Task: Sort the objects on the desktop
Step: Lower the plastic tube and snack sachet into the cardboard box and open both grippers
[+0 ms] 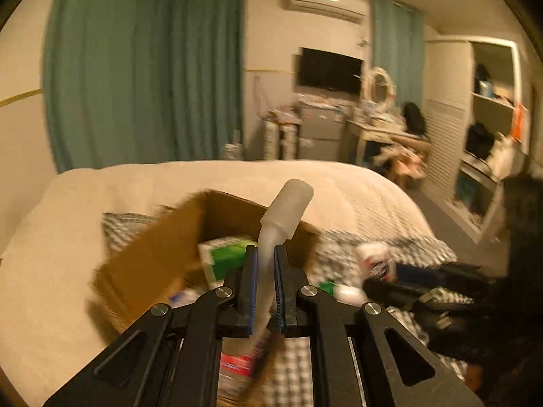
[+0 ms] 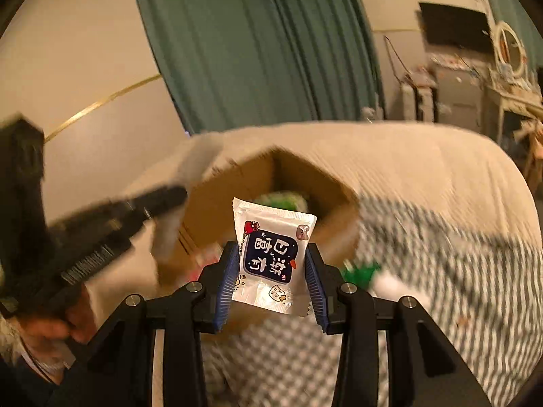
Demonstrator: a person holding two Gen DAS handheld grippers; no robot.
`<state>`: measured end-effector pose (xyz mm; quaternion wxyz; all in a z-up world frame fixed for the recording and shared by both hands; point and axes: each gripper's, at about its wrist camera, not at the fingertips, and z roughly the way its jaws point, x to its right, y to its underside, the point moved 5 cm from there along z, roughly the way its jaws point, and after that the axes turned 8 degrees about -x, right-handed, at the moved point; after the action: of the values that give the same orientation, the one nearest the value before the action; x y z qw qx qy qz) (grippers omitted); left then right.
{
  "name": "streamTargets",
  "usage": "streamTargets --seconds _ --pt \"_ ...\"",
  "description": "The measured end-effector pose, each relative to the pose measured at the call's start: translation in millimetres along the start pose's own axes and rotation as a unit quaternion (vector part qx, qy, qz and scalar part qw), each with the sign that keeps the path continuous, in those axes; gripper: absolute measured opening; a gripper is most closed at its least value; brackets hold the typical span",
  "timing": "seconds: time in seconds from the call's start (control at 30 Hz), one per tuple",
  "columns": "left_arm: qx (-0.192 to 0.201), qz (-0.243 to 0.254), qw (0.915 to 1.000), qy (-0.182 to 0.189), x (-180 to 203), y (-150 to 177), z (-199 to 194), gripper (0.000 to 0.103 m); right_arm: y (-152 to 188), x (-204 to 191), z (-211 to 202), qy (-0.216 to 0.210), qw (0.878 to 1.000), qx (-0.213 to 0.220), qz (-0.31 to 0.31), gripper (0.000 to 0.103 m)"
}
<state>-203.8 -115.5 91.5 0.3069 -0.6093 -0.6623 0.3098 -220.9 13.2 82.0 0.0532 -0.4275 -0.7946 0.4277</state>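
Both grippers are mid-carry, each loaded and heading for the cardboard box (image 1: 159, 254) that sits on the bed (image 1: 68, 237), toward its left side, partly on a checked cloth (image 1: 390, 247). Starting at the left, the left gripper (image 1: 264, 254) has its jaws drawn in narrow on the flat body of a frosted plastic tube (image 1: 286, 210), whose capped end sticks up and forward just over the near rim of the box; in the right wrist view this same tool shows as a dark blurred shape at the left edge, with the person's hand (image 2: 51, 329) under it. Inside the box a green and white carton (image 1: 225, 257) already lies against the far wall, so the sorting looks well begun. Farther right, the right gripper (image 2: 271, 271) holds a white snack packet (image 2: 273, 254) with a dark blue printed label, its jaws set fairly wide against the packet's two side edges, just short of the box's open mouth. To the right of the box, on the cloth, some small items remain, among them a green-capped piece (image 2: 359, 271) too blurred to name. The step in hand appears to be delivery. Next, each load probably needs to be brought fully over the opening and lowered past the rim before the jaws part, one tool at a time so they do not collide above the box.
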Motion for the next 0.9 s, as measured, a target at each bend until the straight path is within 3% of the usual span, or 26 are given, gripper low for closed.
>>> streamTargets --seconds 0.1,0.23,0.37,0.43,0.47,0.53,0.6,0.67,0.83,0.9 --pt "-0.007 -0.027 0.9992 -0.03 -35.6 -0.3 8.9 0.009 -22.8 -19.6 16.8 -0.007 1.0 0.005 -0.001 0.039" --pt "-0.027 -0.044 0.9977 -0.043 -60.9 9.7 27.3 0.009 -23.7 -36.9 50.5 -0.004 1.0 -0.013 -0.001 0.039" --pt "-0.031 -0.048 0.9978 -0.034 -69.2 16.8 37.8 0.01 -18.1 -42.7 76.3 0.011 0.999 -0.029 0.009 0.043" --pt "-0.036 -0.047 0.9978 -0.031 -71.3 20.9 40.1 0.014 -17.1 -38.5 79.1 0.027 0.999 -0.031 0.019 0.057" --pt "-0.042 -0.043 0.9976 -0.034 -70.2 23.2 42.4 0.021 -16.0 -34.6 76.1 0.037 0.998 -0.029 0.03 0.069" --pt "-0.044 -0.036 0.9976 -0.04 -68.3 24.3 44.4 0.033 -15.6 -28.8 65.7 0.043 0.998 -0.014 0.047 0.076" --pt "-0.037 -0.042 0.9975 -0.044 -66.9 24.3 39.3 0.078 -14.4 -21.4 49.8 0.047 0.997 0.002 0.058 0.076" --pt "-0.012 -0.058 0.9968 -0.054 -65.8 22.5 26.3 0.097 -10.5 -13.3 28.7 0.057 0.996 0.018 0.058 0.077" --pt "0.019 -0.078 0.9963 -0.031 -55.6 17.0 1.8 0.103 17.6 18.4 -23.6 0.098 0.994 0.038 0.044 0.081" --pt "0.02 -0.075 0.9968 -0.017 -41.2 17.1 -1.6 0.103 37.3 40.8 -43.4 0.137 0.989 0.032 0.043 0.081"
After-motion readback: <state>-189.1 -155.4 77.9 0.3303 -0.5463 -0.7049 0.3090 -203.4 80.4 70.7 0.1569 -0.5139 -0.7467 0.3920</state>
